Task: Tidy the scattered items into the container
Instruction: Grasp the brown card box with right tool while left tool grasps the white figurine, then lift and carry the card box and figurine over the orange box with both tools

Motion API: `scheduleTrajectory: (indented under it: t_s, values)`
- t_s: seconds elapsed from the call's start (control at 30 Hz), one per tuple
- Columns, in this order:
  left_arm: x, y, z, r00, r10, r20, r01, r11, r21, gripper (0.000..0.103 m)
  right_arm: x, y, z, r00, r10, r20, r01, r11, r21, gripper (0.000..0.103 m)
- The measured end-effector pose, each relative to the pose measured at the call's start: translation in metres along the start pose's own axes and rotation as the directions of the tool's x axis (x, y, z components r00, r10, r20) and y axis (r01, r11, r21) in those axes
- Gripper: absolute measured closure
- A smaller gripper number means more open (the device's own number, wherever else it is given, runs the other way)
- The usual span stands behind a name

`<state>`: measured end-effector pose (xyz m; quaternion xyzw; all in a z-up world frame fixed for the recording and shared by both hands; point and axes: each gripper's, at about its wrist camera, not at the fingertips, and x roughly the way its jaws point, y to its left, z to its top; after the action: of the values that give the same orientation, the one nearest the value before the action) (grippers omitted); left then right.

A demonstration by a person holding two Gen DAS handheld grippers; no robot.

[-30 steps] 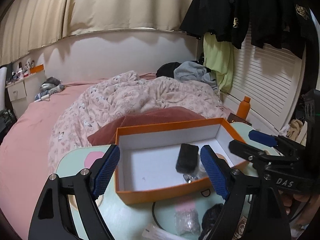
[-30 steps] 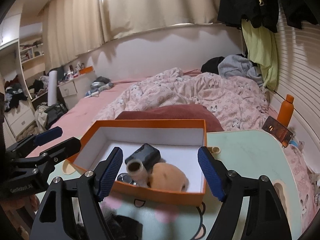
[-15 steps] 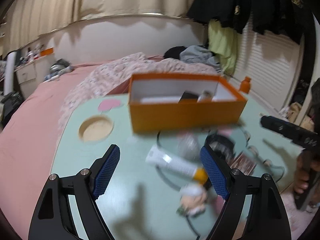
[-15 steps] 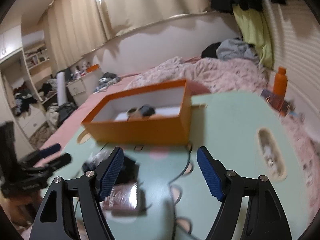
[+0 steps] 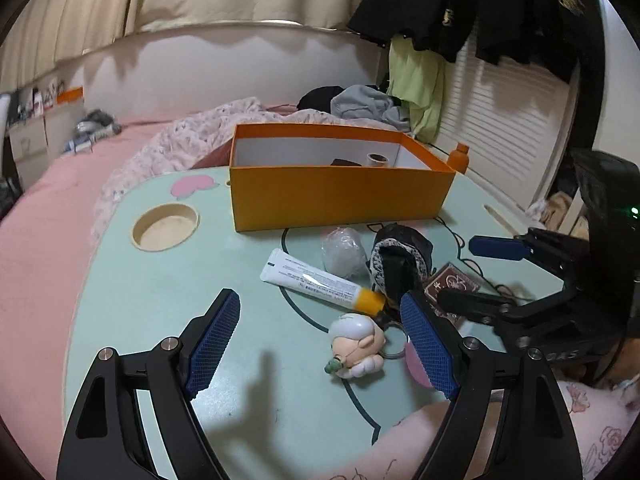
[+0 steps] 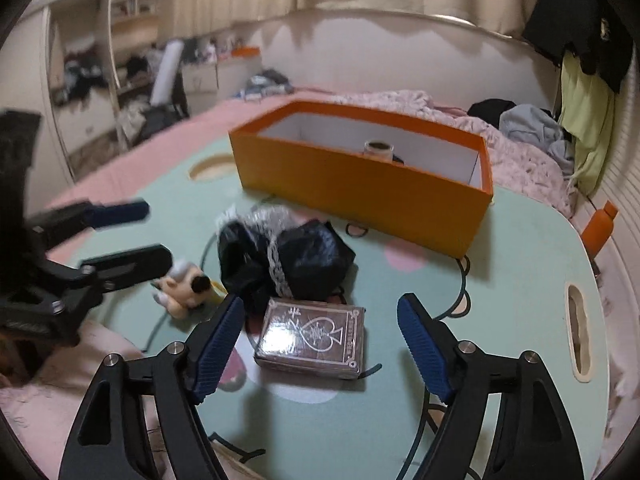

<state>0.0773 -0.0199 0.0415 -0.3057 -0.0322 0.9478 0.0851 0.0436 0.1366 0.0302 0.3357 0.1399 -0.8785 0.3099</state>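
left claw: wide open, nothing between the pads. It hangs over the near edge of the desk, lined up roughly on the figurine keychain, so that looks like its next pick.

cup recess: one round dish sunk into the desk, far left, nothing in it.

tube: one white tube with an orange cap, lying flat on a slant in front of the box. Not touched by either claw.

figurine keychain: one little white-haired figure lying on its side, key ring just beside it, close to the left claw's right-hand pad.

clear wrap bundle: one crinkly see-through lump, between the tube and the black thing. Can't tell what's inside.

orange box: the container, one of them, open top, sitting at the far side of the desk. I can see two things in it already, a dark object and a small jar; anything else is hidden by the wall.

black lace-trimmed pouch: one, crumpled in the middle of the desk, touching the card deck's far edge.

card deck: one sealed pack with a spade on it, flat on the desk.

right claw: jaws opening, the deck sits between them but the pads aren't pressing on it yet. My guess is it's straddling the deck to grab it.

loose stuff left on the desk: five by my count.
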Motion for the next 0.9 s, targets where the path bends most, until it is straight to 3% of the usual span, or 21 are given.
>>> scheduleTrajectory:
  t_s: [0.1,0.23,0.33,0.37,0.4,0.53,0.73,0.9]
  values:
    - [0.004,-0.011,-0.002,1.0,-0.012,-0.024,0.013,0.999,0.051,0.021,0.011,-0.004,0.0,0.998,0.001,-0.057,0.0,1.0,0.009,0.025]
    - [0.019,-0.023,-0.006,0.994,0.013,-0.109,-0.001,0.993,0.116,0.021,0.018,-0.008,-0.004,0.995,0.009,-0.097,-0.005,0.999,0.039,0.047]
    - [0.029,-0.029,-0.009,0.988,0.026,-0.152,-0.003,0.989,0.149,0.047,0.019,-0.012,-0.005,0.995,0.027,-0.095,-0.022,0.998,0.061,0.047]
    - [0.031,-0.03,-0.01,0.986,0.028,-0.162,-0.003,0.988,0.152,0.064,0.018,-0.013,-0.005,0.995,0.031,-0.091,-0.025,0.997,0.069,0.047]
    - [0.031,-0.03,-0.011,0.986,0.029,-0.166,-0.003,0.988,0.153,0.066,0.016,-0.014,-0.006,0.996,0.035,-0.085,-0.028,0.997,0.078,0.047]
    - [0.021,-0.03,-0.011,0.994,0.022,-0.109,-0.006,0.989,0.147,0.066,0.008,-0.021,-0.004,0.998,0.049,-0.041,-0.044,0.992,0.117,0.047]
    - [-0.011,-0.027,-0.011,0.997,0.04,0.073,-0.049,0.99,0.132,0.066,-0.014,-0.026,-0.002,0.994,0.054,0.09,-0.067,0.988,0.143,0.047]
    - [-0.012,-0.023,-0.006,0.996,0.021,0.085,-0.031,0.993,0.117,0.066,-0.016,-0.028,-0.001,0.994,0.06,0.093,-0.073,0.987,0.142,0.047]
